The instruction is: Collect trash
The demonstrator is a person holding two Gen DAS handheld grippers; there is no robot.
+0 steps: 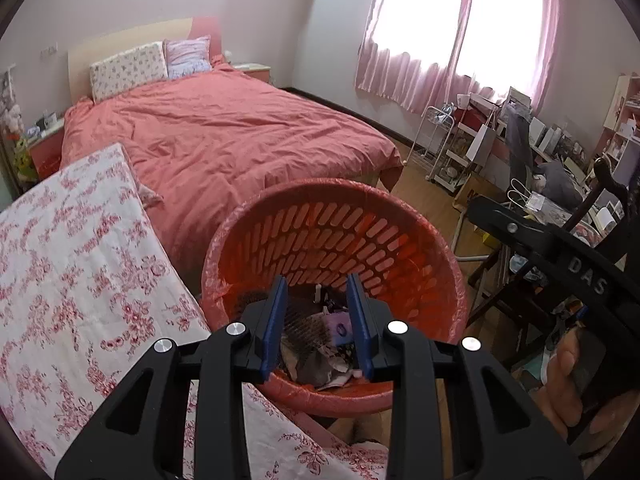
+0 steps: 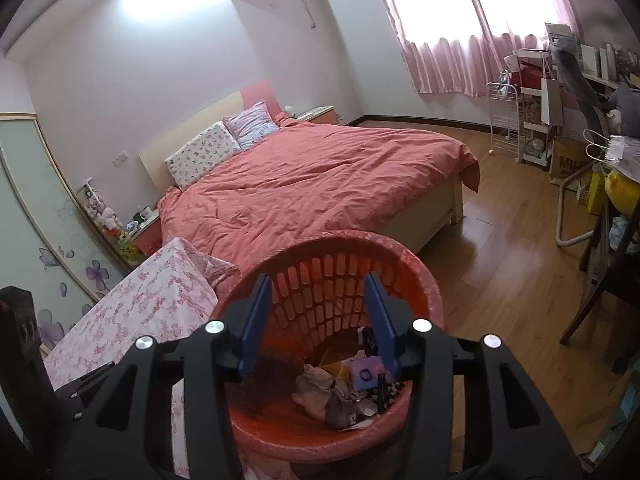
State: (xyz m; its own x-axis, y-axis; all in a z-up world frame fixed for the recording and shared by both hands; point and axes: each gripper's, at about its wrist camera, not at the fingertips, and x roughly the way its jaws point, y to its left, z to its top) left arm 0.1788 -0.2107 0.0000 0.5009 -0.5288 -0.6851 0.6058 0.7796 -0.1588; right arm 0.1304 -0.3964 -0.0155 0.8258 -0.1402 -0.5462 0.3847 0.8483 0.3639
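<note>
A red slotted waste basket (image 1: 340, 232) (image 2: 348, 242) with a thin red liner stands below both grippers. Inside lies trash (image 1: 316, 360) (image 2: 340, 396): crumpled paper, a purple wrapper (image 1: 340, 326) (image 2: 366, 372) and a dark fuzzy clump. My left gripper (image 1: 316, 280) hangs over the basket's mouth, open, its blue pads (image 1: 276, 316) apart with nothing pressed between them. My right gripper (image 2: 316, 280) is also over the basket, open wider and holding nothing. The right tool's black body (image 1: 560, 248), held by a hand (image 1: 568, 380), shows at the right of the left wrist view.
A bed with a coral duvet (image 1: 224, 132) (image 2: 312, 184) lies behind the basket. A floral-covered surface (image 1: 68, 280) (image 2: 152, 304) touches the basket's left side. Wood floor (image 2: 500, 280) runs to the right, bordered by a white wire rack (image 2: 504, 120) and a cluttered desk (image 1: 520, 152).
</note>
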